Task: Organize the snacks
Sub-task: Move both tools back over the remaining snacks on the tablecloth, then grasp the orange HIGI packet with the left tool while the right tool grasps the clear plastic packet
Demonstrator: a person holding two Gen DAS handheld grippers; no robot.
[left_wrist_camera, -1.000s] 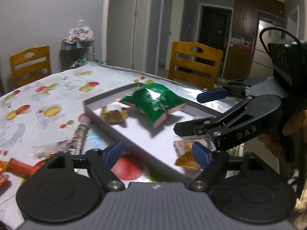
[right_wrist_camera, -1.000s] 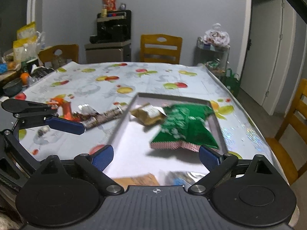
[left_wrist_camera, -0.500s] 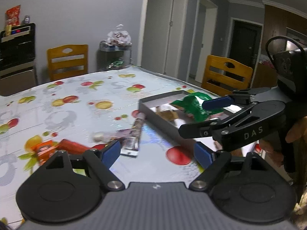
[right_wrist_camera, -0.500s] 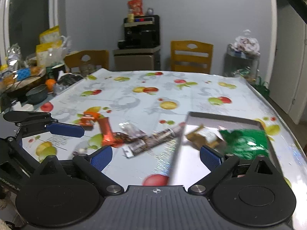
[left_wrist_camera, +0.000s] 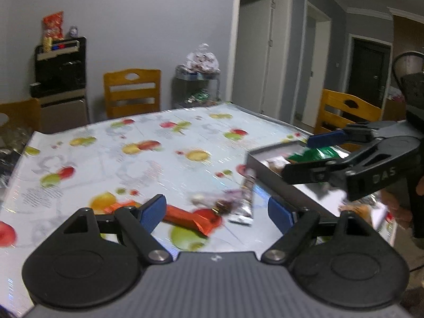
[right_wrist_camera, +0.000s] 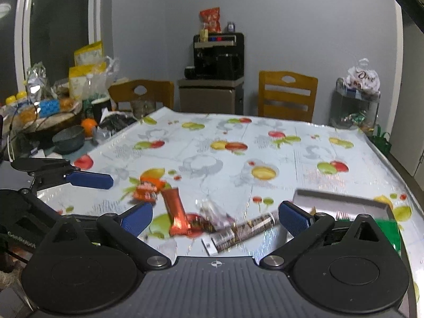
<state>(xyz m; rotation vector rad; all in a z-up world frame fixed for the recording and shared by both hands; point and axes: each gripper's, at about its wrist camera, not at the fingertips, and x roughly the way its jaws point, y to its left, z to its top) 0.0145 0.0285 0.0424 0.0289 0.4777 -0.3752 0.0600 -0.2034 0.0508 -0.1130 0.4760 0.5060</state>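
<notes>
Right claw opening, empty, above crinkled foil wrappers.

Wooden chair, black machine on a cabinet, perhaps a coffee maker

We count two grippers, the left gripper and the right gripper. One grey tray sits on one fruit-print table. Loose on the cloth we count four snacks: one long brown bar, one red-orange bar, one small orange packet and one blurred clear-wrapped candy. One green packet lies in the tray. We count three wooden chairs.
</notes>
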